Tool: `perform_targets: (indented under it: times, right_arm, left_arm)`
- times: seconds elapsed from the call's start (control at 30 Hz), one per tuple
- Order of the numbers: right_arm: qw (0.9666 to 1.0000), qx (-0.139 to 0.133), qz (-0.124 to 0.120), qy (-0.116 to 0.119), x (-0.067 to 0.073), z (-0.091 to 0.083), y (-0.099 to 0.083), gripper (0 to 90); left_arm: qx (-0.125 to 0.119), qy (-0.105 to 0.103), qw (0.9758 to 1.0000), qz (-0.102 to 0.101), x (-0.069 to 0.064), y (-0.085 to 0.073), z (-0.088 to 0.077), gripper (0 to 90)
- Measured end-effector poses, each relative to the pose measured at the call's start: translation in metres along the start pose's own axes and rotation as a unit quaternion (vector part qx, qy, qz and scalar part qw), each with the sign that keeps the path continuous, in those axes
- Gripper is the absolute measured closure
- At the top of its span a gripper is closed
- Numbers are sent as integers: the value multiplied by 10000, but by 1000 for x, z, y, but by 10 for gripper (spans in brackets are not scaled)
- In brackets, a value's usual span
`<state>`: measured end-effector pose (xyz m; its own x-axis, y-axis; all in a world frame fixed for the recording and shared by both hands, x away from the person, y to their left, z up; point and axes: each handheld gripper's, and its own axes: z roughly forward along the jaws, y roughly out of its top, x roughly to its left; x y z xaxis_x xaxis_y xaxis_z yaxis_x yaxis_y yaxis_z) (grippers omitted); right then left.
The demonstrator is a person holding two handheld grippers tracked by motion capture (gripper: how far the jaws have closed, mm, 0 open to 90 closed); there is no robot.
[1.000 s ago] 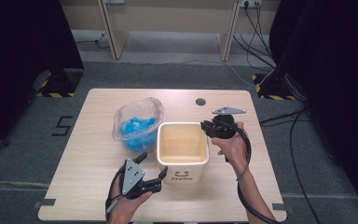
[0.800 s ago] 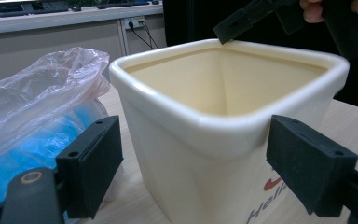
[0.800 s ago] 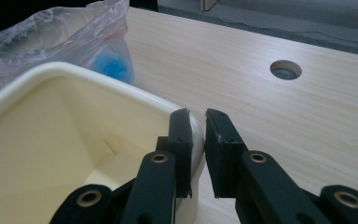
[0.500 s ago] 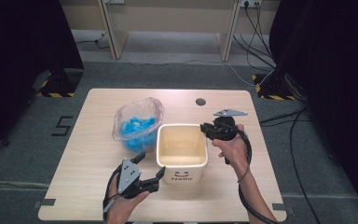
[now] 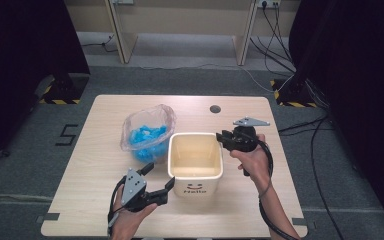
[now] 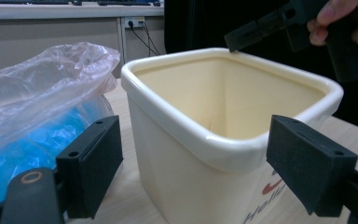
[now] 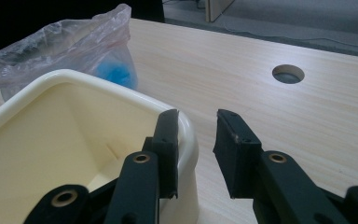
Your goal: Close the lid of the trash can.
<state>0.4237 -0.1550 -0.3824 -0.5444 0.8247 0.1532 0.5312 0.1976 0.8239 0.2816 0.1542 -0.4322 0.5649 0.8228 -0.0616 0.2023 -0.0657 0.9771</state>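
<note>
A: High view first. Where's the bin?
B: Cream bin (image 5: 195, 161) stands upright mid-table (image 5: 100, 115), nearer the person's edge, empty as far as I can see. Clear bag (image 5: 147, 131) of blue stuff touches its left wall. Cable hole (image 5: 215, 108) lies further back.
A: Grippers?
B: Left gripper (image 5: 159, 176) sits low at the bin's front-left corner, jaws spread wide, nothing in them. Right gripper (image 5: 223, 137) is at the back-right corner of the rim, jaws narrow. From up here I can't tell if it's touching.
A: Left gripper view?
B: Left gripper (image 6: 193, 154), jaws wide, the bin's (image 6: 200, 140) near corner framed between them, no contact seen. Bag (image 6: 37, 107) off to the left. The right gripper (image 6: 261, 28) comes in from above and meets the far rim.
A: Right gripper view?
B: Right gripper (image 7: 193, 140) straddles the rim: one jaw inside the wall, one outside, with a gap showing on the outer side. So part open, not clamped. Bin (image 7: 74, 135) wall runs between them. Bag (image 7: 70, 42) behind.
A: How will it handle?
B: My guess: stiff moulded plastic, light while empty, glossy so somewhat slippery. The rolled rim is the obvious hold; its lip should stop the jaws sliding off upward. One-corner pinch likely tips it, so opposite corners with both grippers is safer. The bag is soft and leaning on it, and may slump if the bin moves.
</note>
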Motion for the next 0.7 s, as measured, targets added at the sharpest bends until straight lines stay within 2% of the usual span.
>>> perform_targets:
  times: [0.1, 0.2, 0.33, 0.4, 0.47, 0.57, 0.63, 0.7]
  right_arm:
    - [9999, -60, 63, 88, -1, 1, -2, 688]
    - [9998, -153, 79, 75, -2, 1, -3, 687]
    - [9999, -68, 83, 84, -4, 5, -6, 693]
    - [9998, -62, 137, 122, -4, 7, -8, 696]
    - [9998, -30, 129, 151, -4, 8, -9, 699]
    - [9999, 8, 33, 111, -1, 10, -11, 707]
    - [9999, 16, 94, 142, -2, 12, -12, 698]
    - [9998, -1, 141, 119, -4, 11, -12, 643]
  left_arm:
    - [-55, 47, 10000, -56, 3, 5, 1, 175]
    - [-88, 78, 9999, -126, 6, 9, 2, 175]
    - [81, 122, 9998, -125, 9, 9, 7, 174]
    - [210, 196, 9996, -58, 9, 7, 9, 174]
    - [186, 211, 9996, -92, 10, 6, 9, 173]
    - [208, 325, 9992, 57, 12, 8, 9, 173]
    - [236, 359, 9991, -8, 14, 7, 8, 175]
    - [190, 299, 9993, -138, 16, 7, 7, 175]
